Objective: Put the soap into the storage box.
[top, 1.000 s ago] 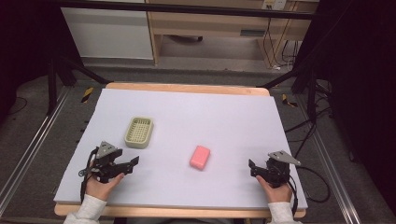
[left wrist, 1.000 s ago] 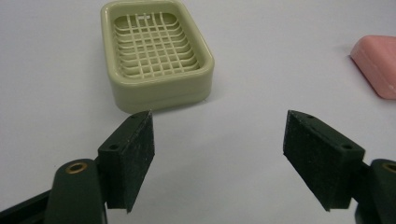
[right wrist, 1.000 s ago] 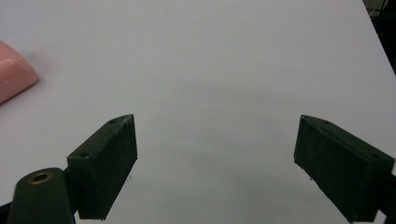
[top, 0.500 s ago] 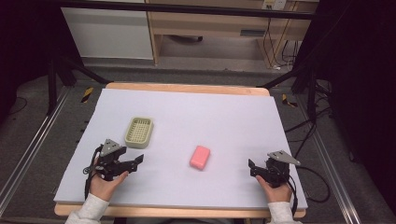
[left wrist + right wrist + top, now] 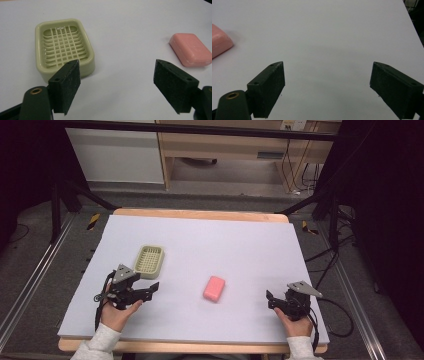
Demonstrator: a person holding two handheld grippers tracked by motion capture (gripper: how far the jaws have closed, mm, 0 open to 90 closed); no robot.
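Observation:
A pink bar of soap (image 5: 214,288) lies on the pale table near the middle front. A pale green soap dish (image 5: 149,259) with a slotted grid floor sits to its left and farther back, with nothing in it. My left gripper (image 5: 151,289) is held just in front of the dish, apart from it and pointing right. In the left gripper view, its jaws stand wide open around bare table (image 5: 117,82), with the dish (image 5: 65,47) ahead on the left and the soap (image 5: 191,50) ahead on the right. My right gripper (image 5: 270,298) is open at the front right; the soap (image 5: 219,43) lies at the left edge.
The pale sheet (image 5: 240,245) covers a wooden table whose edge (image 5: 200,214) shows at the back. Cables trail off the table's right side (image 5: 340,320). Metal frame rails and a shelf unit stand beyond the table.
My left gripper has moved a little forward and to the right, closer to the soap dish. The right gripper, the soap and the dish have not moved.

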